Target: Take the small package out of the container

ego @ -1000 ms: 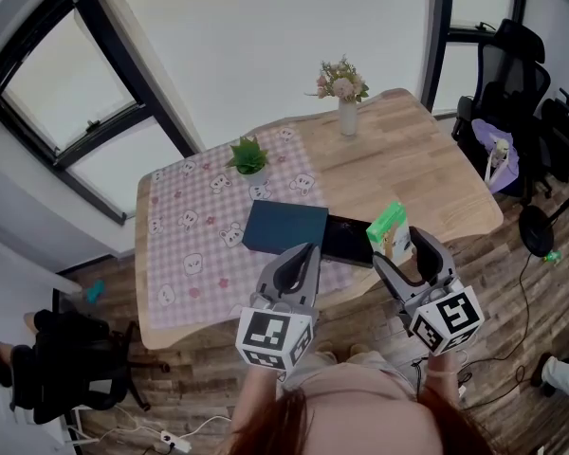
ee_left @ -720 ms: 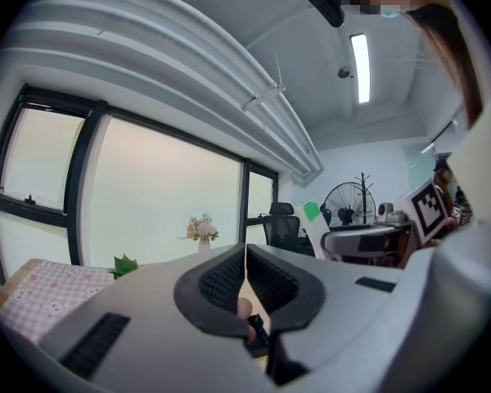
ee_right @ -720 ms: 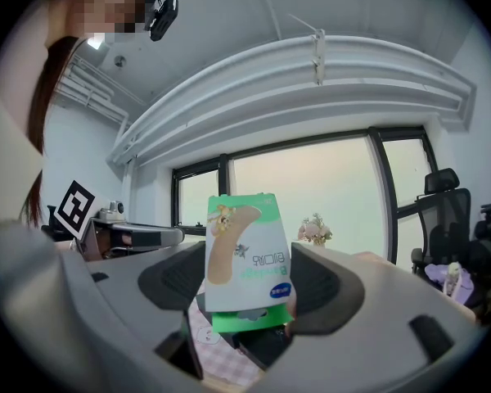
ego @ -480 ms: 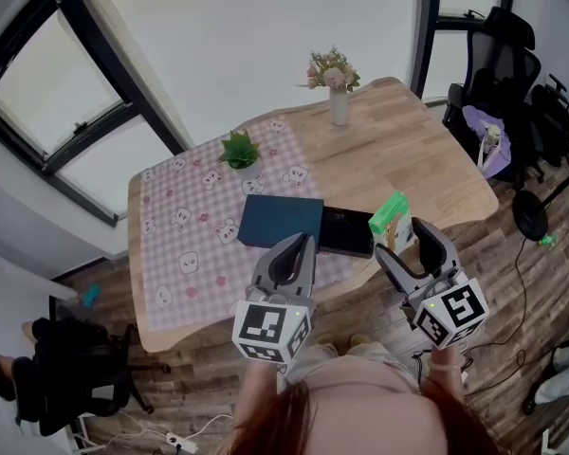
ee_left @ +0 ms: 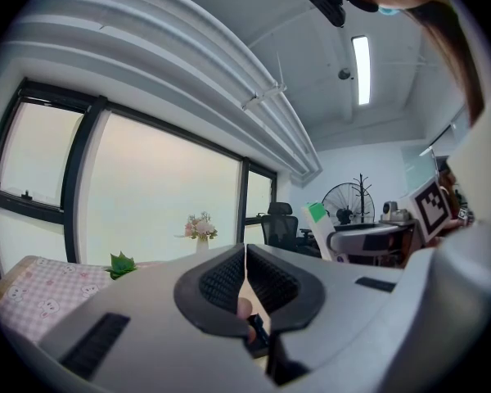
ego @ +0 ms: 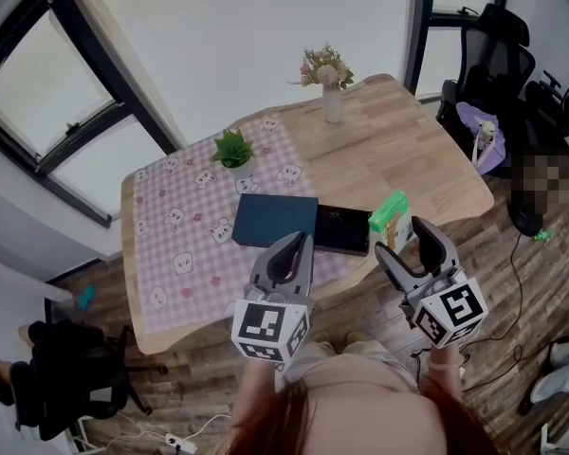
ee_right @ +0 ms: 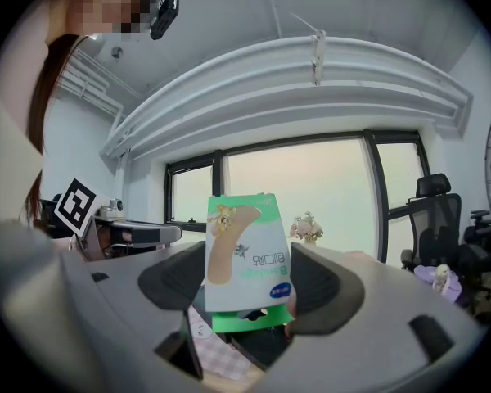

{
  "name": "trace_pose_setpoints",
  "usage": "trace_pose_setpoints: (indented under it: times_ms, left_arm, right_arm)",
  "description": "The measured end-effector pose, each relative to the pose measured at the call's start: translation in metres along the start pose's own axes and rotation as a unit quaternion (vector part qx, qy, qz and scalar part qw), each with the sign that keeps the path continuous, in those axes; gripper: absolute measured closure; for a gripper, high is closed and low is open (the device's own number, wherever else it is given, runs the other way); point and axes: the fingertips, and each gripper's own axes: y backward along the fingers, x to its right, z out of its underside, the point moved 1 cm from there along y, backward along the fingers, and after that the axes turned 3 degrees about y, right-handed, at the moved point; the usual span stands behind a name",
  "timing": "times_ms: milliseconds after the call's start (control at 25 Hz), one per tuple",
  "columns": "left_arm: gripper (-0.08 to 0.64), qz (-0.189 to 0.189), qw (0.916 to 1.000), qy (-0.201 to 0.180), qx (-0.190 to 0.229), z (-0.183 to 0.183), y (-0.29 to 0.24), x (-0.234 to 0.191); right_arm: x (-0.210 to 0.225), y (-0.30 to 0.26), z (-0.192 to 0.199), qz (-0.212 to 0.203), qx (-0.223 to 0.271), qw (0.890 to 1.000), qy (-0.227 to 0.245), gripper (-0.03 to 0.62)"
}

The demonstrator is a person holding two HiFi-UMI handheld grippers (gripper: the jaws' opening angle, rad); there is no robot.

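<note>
The small package (ego: 391,218), a green and white plaster box, stands upright between the jaws of my right gripper (ego: 405,245), which is shut on it above the table's near edge. In the right gripper view the package (ee_right: 247,260) fills the gap of the right gripper (ee_right: 250,291). The black container (ego: 341,230) lies on the table beside a dark blue lid (ego: 275,219). My left gripper (ego: 286,262) hovers in front of the lid, its jaws pressed together with nothing in them; the left gripper (ee_left: 245,275) looks the same in its own view.
A pink checked cloth (ego: 185,226) covers the left half of the wooden table (ego: 427,173). A small green plant (ego: 232,150) and a flower vase (ego: 331,102) stand at the far side. Office chairs (ego: 498,64) and a purple bag (ego: 484,133) crowd the right.
The head view has drifted, so the table sits slightly further left in the picture. Both grippers stay about where they were, the right one still holding the package.
</note>
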Motion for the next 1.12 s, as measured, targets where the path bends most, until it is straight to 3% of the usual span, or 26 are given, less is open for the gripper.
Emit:
trace_pose_setpoints:
  times_ms: [1120]
  left_arm:
    - [0.548,-0.008,1.0000,-0.003,-0.003,0.002,-0.002,0.010]
  right_arm:
    - [0.007,0.007,0.000,-0.008,0.009,1.000,-0.002,0.272]
